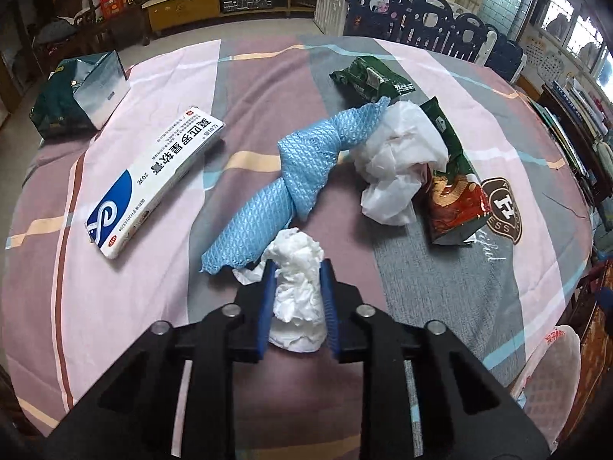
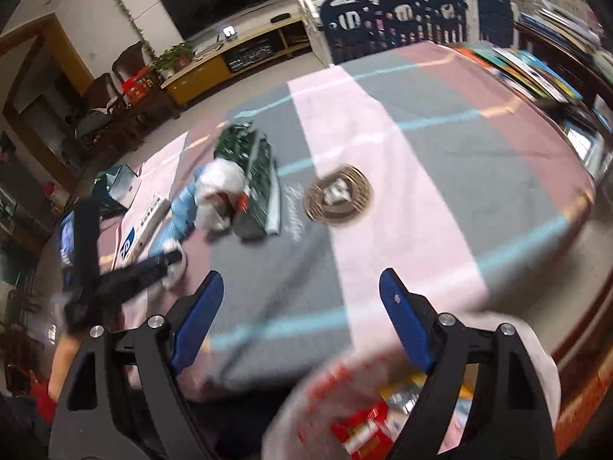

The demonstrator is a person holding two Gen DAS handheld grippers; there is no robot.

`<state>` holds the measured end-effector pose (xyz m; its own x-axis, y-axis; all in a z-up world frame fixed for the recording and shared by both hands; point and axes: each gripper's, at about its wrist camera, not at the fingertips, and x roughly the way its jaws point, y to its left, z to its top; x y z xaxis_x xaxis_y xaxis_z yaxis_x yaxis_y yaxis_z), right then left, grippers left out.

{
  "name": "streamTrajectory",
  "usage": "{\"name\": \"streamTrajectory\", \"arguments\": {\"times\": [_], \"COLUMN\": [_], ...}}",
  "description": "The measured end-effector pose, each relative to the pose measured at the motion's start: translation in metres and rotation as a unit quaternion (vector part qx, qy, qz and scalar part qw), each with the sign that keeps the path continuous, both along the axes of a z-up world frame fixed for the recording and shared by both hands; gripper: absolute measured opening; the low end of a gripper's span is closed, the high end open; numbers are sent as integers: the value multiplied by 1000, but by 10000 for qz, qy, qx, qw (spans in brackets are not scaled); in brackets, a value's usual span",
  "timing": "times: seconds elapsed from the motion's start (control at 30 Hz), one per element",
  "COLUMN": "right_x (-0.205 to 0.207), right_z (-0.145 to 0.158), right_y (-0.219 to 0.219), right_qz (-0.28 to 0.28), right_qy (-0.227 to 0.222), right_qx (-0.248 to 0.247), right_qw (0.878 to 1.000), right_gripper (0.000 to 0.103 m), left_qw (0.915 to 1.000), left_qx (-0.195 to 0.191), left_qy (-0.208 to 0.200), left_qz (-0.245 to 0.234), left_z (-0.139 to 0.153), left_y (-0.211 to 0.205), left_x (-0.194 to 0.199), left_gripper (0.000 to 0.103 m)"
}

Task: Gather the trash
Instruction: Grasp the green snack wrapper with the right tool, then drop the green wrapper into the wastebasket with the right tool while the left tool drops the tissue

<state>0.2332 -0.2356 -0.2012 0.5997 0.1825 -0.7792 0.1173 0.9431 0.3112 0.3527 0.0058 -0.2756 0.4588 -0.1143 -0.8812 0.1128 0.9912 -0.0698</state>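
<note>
My left gripper (image 1: 298, 264) is shut on a crumpled white tissue (image 1: 297, 299), which sits squeezed between the blue pads just over the striped tablecloth (image 1: 440, 306). Right beyond it lies a blue textured wrapper (image 1: 302, 161). Further right are a white wad of paper (image 1: 398, 161), a green and red snack bag (image 1: 452, 191) and a green packet (image 1: 367, 78). My right gripper (image 2: 302, 276) stands open with nothing between its fingers, above the near table edge. A white plastic bag (image 2: 345, 402) holding trash gapes just below it. The blurred right wrist view shows the left gripper (image 2: 168, 260) with the tissue (image 2: 176, 272).
A white and blue medicine box (image 1: 153, 180) lies left of the wrapper, and a teal paper bag (image 1: 76, 92) stands at the far left corner. The cloth's brown emblem (image 2: 339, 195) sits mid-table. Blue play-fence panels (image 1: 433, 19) and a TV cabinet (image 1: 230, 0) stand behind.
</note>
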Motion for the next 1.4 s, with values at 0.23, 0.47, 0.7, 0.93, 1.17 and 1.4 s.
{"name": "streamTrajectory", "arguments": {"times": [0.23,0.47,0.7,0.93,1.17,1.4], "right_x": [108,131,86,2,-68,-102], "right_z": [-49,-75,-54,-8,42,70], "right_y": [65,79,54,36,23,21], "right_qz": [440,523,488,503,409,354], "right_qy": [420,760,411,-73,-658,-879], "right_qx": [-864,-969,-872,-643,-701,-907], "right_qw": [9944,9910,9941,9966,9945,9914], "right_gripper": [82,27,16,16,16,16], "left_qw": [9959,9917,9887,9873,9768,9692], "left_qx": [-749,-855,-864,-442,211,420], "left_qy": [-436,-728,-886,-1324,-2065,-2418], "left_qz": [262,631,842,753,520,220], "left_z": [40,65,79,109,149,169], "left_y": [27,45,51,40,16,7], "left_x": [-36,-51,-71,-96,-144,-167], "left_gripper": [16,16,16,16,16,16]}}
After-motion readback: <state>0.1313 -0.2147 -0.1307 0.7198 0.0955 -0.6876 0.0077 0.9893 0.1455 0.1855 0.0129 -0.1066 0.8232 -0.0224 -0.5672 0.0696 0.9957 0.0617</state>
